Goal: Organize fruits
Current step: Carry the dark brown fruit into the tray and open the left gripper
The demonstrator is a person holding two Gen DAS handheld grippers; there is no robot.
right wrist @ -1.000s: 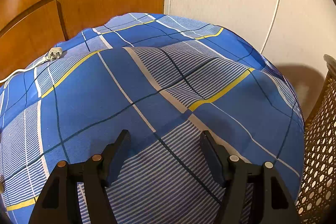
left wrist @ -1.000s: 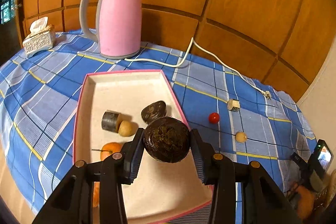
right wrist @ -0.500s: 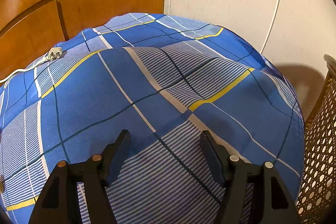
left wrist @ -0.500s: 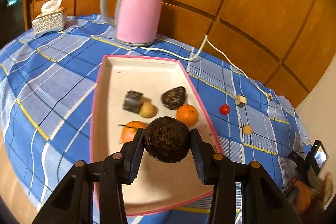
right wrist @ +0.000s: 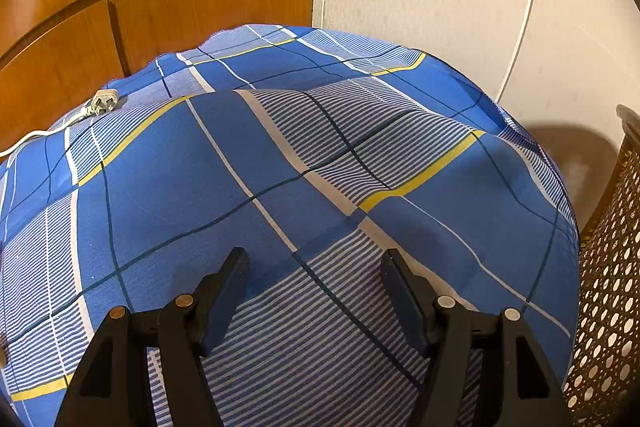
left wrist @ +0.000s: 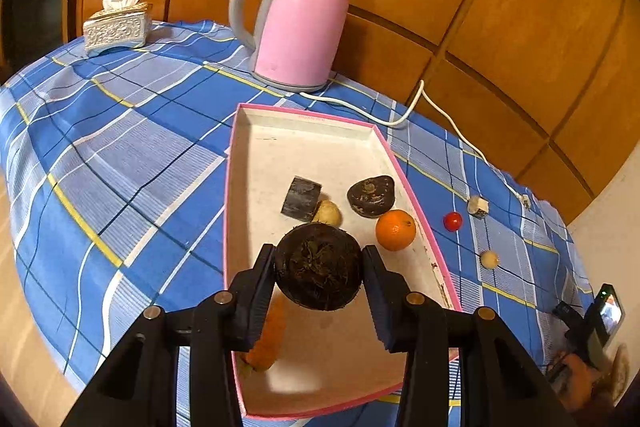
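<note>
So the left tool (left wrist: pixel 319 269) is clamped on a dark round fruit (left wrist: pixel 319 266), brownish-black with a rough, fibrous patch facing the camera. It sits in the lower middle of the frame, held above the pink-rimmed tray (left wrist: pixel 416 203). Inside the tray: an orange (left wrist: pixel 395 229) near the right rim, a dark lumpy fruit (left wrist: pixel 371 195) just above it, a dark cylinder-shaped piece (left wrist: pixel 301 198) touching a small pale round fruit (left wrist: pixel 327 214), and something orange (left wrist: pixel 269 335) partly hidden behind the left finger. Out on the plaid tabletop (left wrist: pixel 120 155), right of the tray, there's a little red fruit (left wrist: pixel 453 221) and another pale one (left wrist: pixel 489 259). The right tool (right wrist: pixel 314 287) is wide open over bare cloth, holding nothing.
</note>
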